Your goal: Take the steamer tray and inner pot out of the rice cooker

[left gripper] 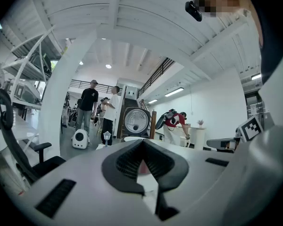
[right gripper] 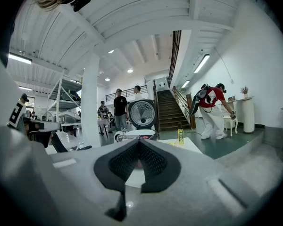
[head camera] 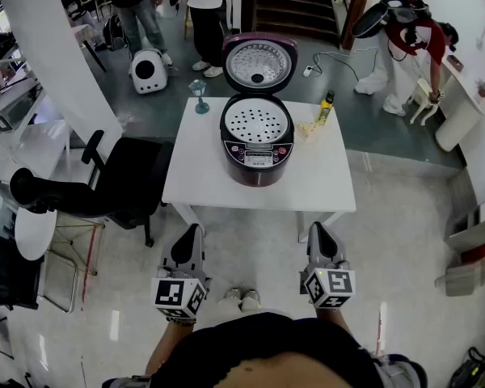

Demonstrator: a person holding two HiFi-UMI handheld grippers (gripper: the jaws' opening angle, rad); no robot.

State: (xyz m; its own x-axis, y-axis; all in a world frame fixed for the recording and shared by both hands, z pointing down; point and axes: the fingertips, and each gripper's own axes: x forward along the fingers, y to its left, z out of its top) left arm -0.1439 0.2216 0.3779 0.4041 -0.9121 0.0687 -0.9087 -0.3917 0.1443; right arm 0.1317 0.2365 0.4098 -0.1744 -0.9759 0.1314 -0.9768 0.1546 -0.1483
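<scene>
A dark red rice cooker (head camera: 257, 153) stands on the white table (head camera: 202, 180) with its lid (head camera: 259, 61) swung open to the far side. A perforated steamer tray (head camera: 256, 124) lies in its mouth; the inner pot under it is hidden. My left gripper (head camera: 193, 233) and right gripper (head camera: 318, 230) are held side by side short of the table's near edge, both shut and empty. The left gripper view shows the cooker's raised lid (left gripper: 136, 121) beyond my left gripper (left gripper: 142, 141). In the right gripper view the cooker (right gripper: 137, 134) sits beyond my right gripper (right gripper: 138, 142).
A yellow-green bottle (head camera: 326, 108) and a pale crumpled thing (head camera: 309, 129) stand at the table's far right, a small glass ornament (head camera: 199, 95) at its far left corner. A black office chair (head camera: 105, 184) sits left of the table. People stand beyond it.
</scene>
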